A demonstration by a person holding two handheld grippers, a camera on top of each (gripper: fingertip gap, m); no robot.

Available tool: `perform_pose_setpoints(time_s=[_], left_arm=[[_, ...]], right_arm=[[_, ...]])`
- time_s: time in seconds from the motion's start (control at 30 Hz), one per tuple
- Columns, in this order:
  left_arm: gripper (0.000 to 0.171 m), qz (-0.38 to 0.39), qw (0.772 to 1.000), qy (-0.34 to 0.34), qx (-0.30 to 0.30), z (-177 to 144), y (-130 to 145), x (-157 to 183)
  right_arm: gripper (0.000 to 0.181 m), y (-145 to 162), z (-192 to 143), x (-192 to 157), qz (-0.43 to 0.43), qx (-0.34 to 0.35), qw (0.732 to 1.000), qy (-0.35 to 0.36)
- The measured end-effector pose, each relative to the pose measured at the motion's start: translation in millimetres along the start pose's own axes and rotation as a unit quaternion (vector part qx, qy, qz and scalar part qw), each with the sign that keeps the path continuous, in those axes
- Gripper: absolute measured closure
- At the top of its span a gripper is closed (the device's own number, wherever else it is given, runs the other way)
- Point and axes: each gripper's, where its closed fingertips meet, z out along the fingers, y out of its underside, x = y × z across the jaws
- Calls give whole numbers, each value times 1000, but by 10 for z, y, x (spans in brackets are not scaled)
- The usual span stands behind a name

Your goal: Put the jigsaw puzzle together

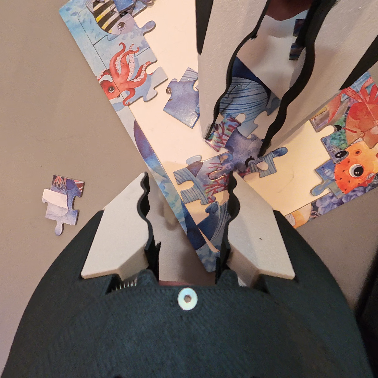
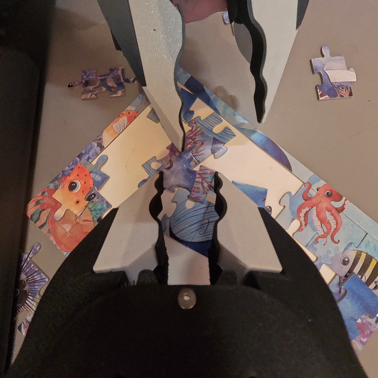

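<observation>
A sea-animal jigsaw lies in a cream tray (image 1: pixel 173 41) with a blue picture frame; the tray also shows in the right wrist view (image 2: pixel 249 165). Octopus (image 1: pixel 122 75), striped fish and orange pufferfish (image 1: pixel 356 167) pieces sit at the edges. In the middle lie joined coral pieces (image 1: pixel 206 178) and a purple piece with an eyelash (image 1: pixel 243 149), which also shows in the right wrist view (image 2: pixel 178 173). My right gripper (image 2: pixel 189 173) is open, its tips down either side of the purple piece. My left gripper (image 1: pixel 189 176) is open, with one fingertip (image 2: pixel 181 141) on the coral pieces.
A loose piece with peeling white backing (image 1: pixel 61 202) lies on the grey table off the tray. In the right wrist view a purple piece (image 2: pixel 102 83) lies beyond the tray and a fan-patterned one (image 2: pixel 30 272) at the left. A whale-eye piece (image 1: pixel 182 98) lies loose in the tray.
</observation>
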Motion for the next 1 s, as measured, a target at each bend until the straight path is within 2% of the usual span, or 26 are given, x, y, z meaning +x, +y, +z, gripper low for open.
perform_pose_setpoints(time_s=[0.13, 0.27, 0.47, 0.6, 0.73, 0.8, 0.87, 0.9, 1.0], left_arm=[[97, -10, 1000, -6, 23, -77, -55, -50], [106, -29, 997, 8, 65, -155, -179, -53], [129, -62, 988, 78, 118, -166, -363, 89], [154, -87, 976, 116, 161, -217, -511, 132], [155, -102, 964, 153, 189, -293, -572, 185], [149, -106, 956, 177, 209, -360, -612, 226], [149, -109, 952, 184, 219, -388, -641, 232], [149, -110, 953, 183, 213, -365, -631, 235], [152, -110, 964, 152, 190, -285, -554, 151]], right_arm=[[133, -14, -33, 16, -6, 4, 1000, 8], [133, -99, -155, 98, -20, 26, 999, 37], [133, -230, -408, 306, -62, 55, 989, 126], [134, -296, -540, 377, -93, 64, 979, 171], [135, -313, -589, 373, -107, 70, 976, 177], [180, -317, -597, 314, -136, 70, 973, 172], [179, -365, -624, 298, -142, 82, 970, 177], [175, -378, -622, 293, -136, 86, 972, 173], [178, -298, -574, 320, -129, 66, 975, 170]])
